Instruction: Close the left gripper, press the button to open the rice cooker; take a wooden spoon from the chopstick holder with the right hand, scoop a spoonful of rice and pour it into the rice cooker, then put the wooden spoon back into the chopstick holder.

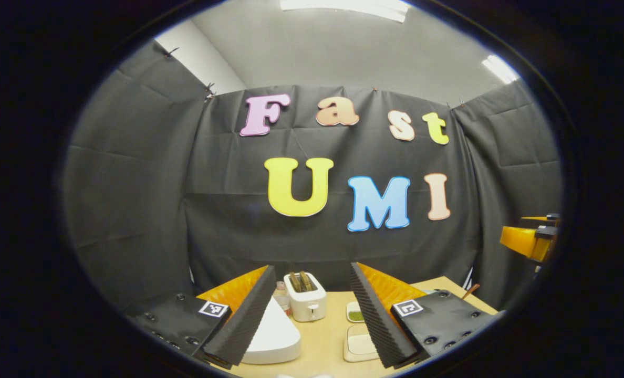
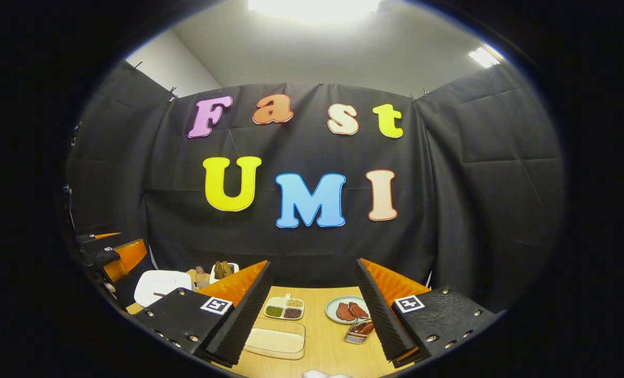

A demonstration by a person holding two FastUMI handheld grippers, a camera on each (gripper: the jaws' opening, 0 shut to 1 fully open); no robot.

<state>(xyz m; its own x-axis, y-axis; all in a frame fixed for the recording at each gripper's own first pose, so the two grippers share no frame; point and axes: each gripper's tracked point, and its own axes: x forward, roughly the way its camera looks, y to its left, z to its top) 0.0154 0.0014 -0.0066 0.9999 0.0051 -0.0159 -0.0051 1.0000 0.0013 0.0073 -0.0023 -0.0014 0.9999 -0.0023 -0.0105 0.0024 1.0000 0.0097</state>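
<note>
My left gripper (image 1: 312,268) is open with nothing between its fingers, held above the near edge of the wooden table (image 1: 328,331). The white rice cooker (image 1: 272,336), lid down, lies just inside its left finger. A shallow tray of rice (image 1: 361,344) sits by its right finger. My right gripper (image 2: 313,262) is open too and holds nothing. The rice tray (image 2: 275,340) lies by its left finger, and the rice cooker (image 2: 162,285) stands farther left. A thin wooden handle (image 1: 472,290) pokes up at the table's right edge. The right gripper (image 1: 532,239) hangs at the far right.
A white toaster (image 1: 305,302) with bread and a small bottle (image 1: 281,295) stand behind the cooker. A divided dish of beans (image 2: 284,308), a plate of red meat (image 2: 347,310) and a small wire rack (image 2: 358,332) lie ahead of the right gripper. The left gripper (image 2: 117,254) hangs at the left.
</note>
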